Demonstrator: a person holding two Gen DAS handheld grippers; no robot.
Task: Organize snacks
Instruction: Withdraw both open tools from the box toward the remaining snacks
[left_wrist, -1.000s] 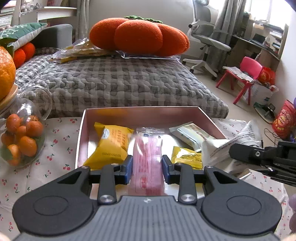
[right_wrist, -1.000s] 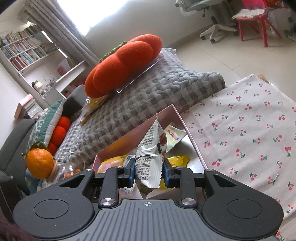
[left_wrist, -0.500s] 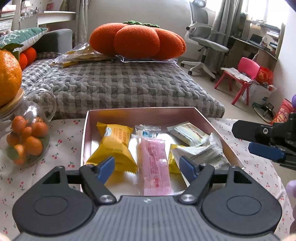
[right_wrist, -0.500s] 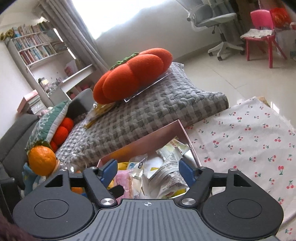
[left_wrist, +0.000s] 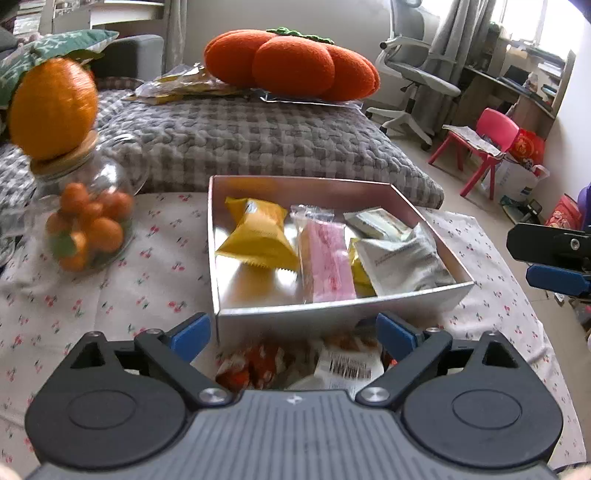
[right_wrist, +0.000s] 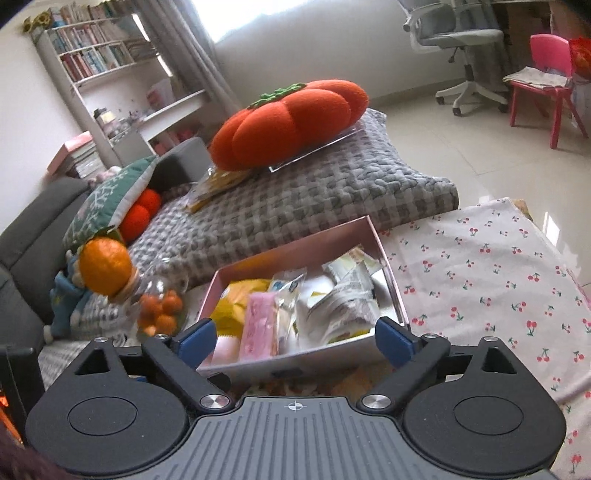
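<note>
A shallow metal box (left_wrist: 332, 310) (right_wrist: 306, 360) on the cherry-print cloth holds several snack packs. In it lie a yellow pack (left_wrist: 258, 236), a pink pack (left_wrist: 327, 254) (right_wrist: 258, 328) and a grey-white pack (left_wrist: 402, 258) (right_wrist: 347, 302). More loose snacks (left_wrist: 295, 363) lie on the cloth in front of the box. My left gripper (left_wrist: 293, 334) hangs before the box's near wall, jaws still opening, nothing between them. My right gripper (right_wrist: 295, 338) (left_wrist: 554, 258) is at the box's right, jaws also still opening and empty.
A glass jar of small oranges (left_wrist: 86, 229) (right_wrist: 159, 306) with an orange ball on its lid stands left of the box. Behind is a grey quilted cushion (left_wrist: 258, 147) with an orange pumpkin pillow (left_wrist: 291, 64). A pink chair (left_wrist: 487, 144) and an office chair (left_wrist: 417, 74) stand at the right.
Both grippers opened wide and drew back from the box. The pink pack left the left jaws and the grey-white pack left the right jaws; both now lie in the box.
</note>
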